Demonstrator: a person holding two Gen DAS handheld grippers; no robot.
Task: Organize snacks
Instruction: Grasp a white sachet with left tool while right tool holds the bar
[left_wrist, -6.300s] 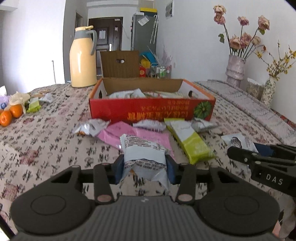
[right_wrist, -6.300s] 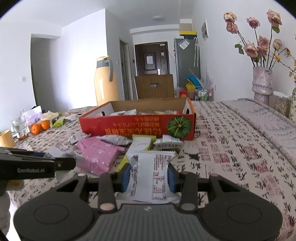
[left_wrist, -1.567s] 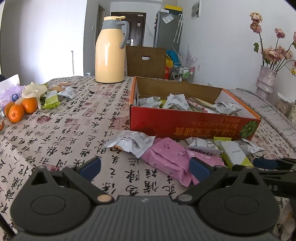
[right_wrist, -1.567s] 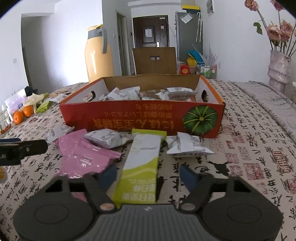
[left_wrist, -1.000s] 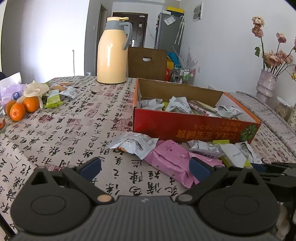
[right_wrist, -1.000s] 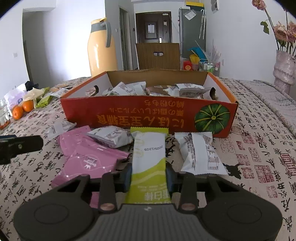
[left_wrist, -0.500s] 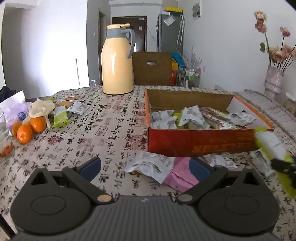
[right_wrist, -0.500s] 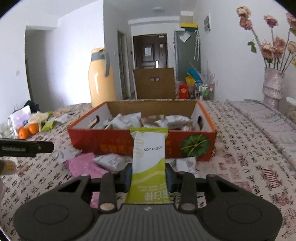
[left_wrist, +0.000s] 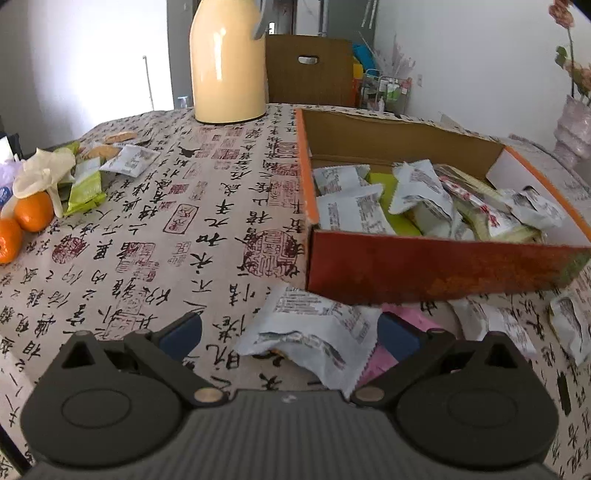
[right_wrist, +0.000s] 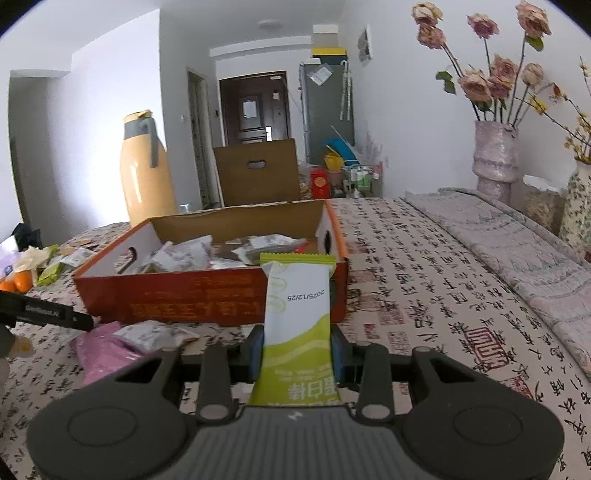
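My right gripper (right_wrist: 297, 350) is shut on a long green-and-white snack bar (right_wrist: 295, 314), held clear of the table in front of the red cardboard box (right_wrist: 177, 295). The box (left_wrist: 436, 269) holds several white and green snack packets. My left gripper (left_wrist: 290, 338) is open, low over the table, with a white snack packet (left_wrist: 314, 332) lying between its blue pads without being pressed. A pink packet (left_wrist: 402, 332) lies right of it. In the right wrist view the left gripper's finger (right_wrist: 48, 315) shows at the left edge above the pink packet (right_wrist: 103, 350).
A yellow thermos jug (left_wrist: 229, 62) stands behind the box on the patterned tablecloth (left_wrist: 147, 240). Oranges (left_wrist: 33, 210) and loose wrappers lie at the left. More white packets (left_wrist: 569, 325) lie right of the box front. Vases with flowers (right_wrist: 495, 155) stand at the right.
The right gripper rose off the table with the green bar and swung toward the box's right end. The left gripper moved down and closer, so the white packet now lies between its pads.
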